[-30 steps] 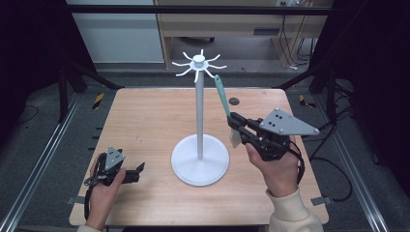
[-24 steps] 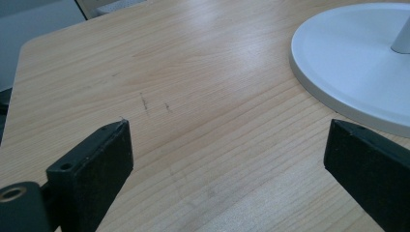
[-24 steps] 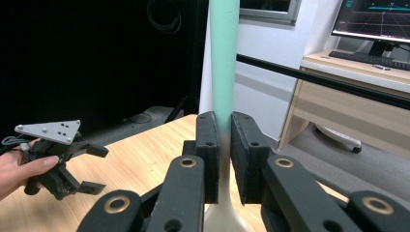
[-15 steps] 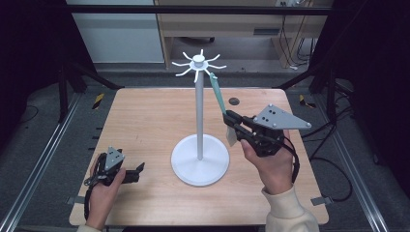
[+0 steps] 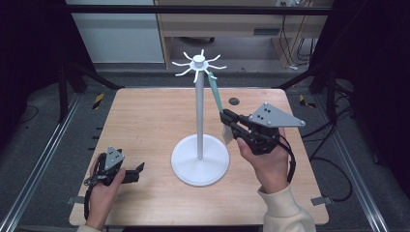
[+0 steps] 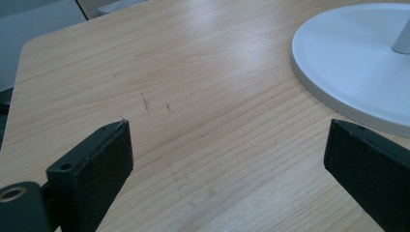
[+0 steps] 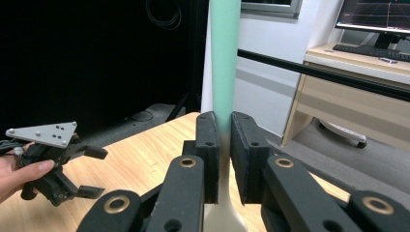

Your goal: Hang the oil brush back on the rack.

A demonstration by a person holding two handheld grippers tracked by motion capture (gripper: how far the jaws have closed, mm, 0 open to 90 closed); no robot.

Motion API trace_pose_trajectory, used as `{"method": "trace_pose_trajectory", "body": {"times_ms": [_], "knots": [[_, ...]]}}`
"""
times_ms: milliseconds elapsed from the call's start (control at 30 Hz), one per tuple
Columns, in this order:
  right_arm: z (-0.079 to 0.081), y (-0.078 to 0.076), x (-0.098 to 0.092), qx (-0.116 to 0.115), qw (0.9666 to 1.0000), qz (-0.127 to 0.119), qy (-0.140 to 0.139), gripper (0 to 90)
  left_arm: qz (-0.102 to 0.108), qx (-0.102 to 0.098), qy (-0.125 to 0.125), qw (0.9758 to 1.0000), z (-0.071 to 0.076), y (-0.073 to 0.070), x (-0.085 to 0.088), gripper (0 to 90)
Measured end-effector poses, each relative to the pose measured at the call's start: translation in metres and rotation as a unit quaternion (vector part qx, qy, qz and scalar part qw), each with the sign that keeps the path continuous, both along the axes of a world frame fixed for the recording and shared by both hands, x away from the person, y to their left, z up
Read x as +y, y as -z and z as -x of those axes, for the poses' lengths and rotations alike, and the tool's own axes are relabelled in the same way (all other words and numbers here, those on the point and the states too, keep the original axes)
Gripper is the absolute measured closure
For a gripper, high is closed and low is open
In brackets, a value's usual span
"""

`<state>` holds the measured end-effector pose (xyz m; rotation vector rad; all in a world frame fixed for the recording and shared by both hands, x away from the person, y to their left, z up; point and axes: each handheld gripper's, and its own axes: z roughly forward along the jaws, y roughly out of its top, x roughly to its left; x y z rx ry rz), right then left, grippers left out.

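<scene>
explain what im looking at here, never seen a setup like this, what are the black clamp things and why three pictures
A person sits at a wooden table and holds a hand-operated two-jaw clamp in each hand; there is no robot arm. The wide picture comes from a camera fixed above the table. The other two come from small cameras riding on each clamp, looking out along its black jaws.

On the table stands a white stand: a round base, a thin pole and a ring of hooks on top.

The right gripper is closed on a long utensil with a green handle and a cream-coloured lower end, held up so its tip is near the hooks. Whether it already hangs on one I cannot tell.

The left gripper rests low at the table's near left, jaws wide open, holding nothing.
</scene>
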<state>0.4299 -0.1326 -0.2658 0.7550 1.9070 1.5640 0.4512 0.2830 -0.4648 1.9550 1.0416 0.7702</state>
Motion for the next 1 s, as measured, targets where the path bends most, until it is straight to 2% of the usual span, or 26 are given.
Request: {"method": "trace_pose_trajectory", "body": {"times_ms": [1000], "knots": [[-0.004, 0.0016, 0.0062, -0.001, 0.9999, 0.009, 0.013, 81.7, 0.0, 0.001, 0.002, 1.0, 0.0, 0.0006, -0.0014, 3.1]]}}
